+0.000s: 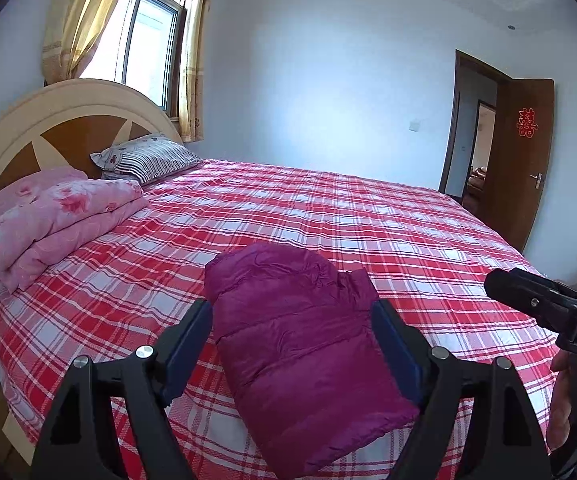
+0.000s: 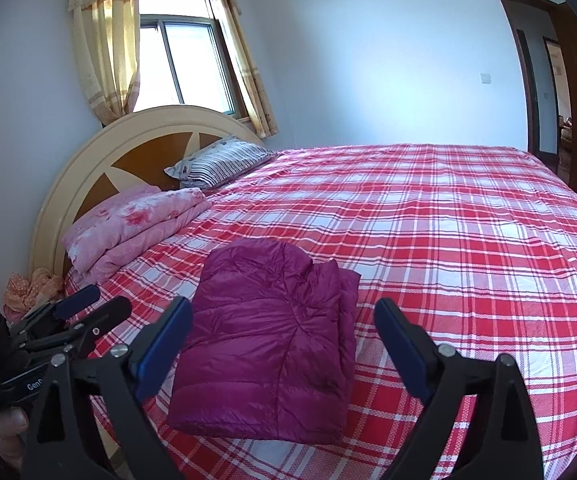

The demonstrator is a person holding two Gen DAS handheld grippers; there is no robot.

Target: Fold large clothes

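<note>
A folded magenta puffer jacket (image 1: 300,344) (image 2: 268,344) lies flat on the red plaid bed sheet (image 1: 428,248) (image 2: 468,240), near the bed's front edge. My left gripper (image 1: 292,308) hovers open above it, its blue pads standing either side of the jacket in that view without pressing on it. From the right wrist view the left gripper (image 2: 102,302) sits left of the jacket, apart from it. My right gripper (image 2: 283,305) is wide open, with nothing held between its fingers. In the left wrist view the right gripper (image 1: 528,300) reaches in from the right edge, clear of the jacket.
A folded pink floral quilt (image 1: 48,220) (image 2: 128,228) and a striped pillow (image 1: 148,158) (image 2: 220,164) lie by the rounded headboard (image 1: 28,120). The window with yellow curtains (image 2: 176,68) is behind it. A brown door (image 1: 524,160) stands open at the far right.
</note>
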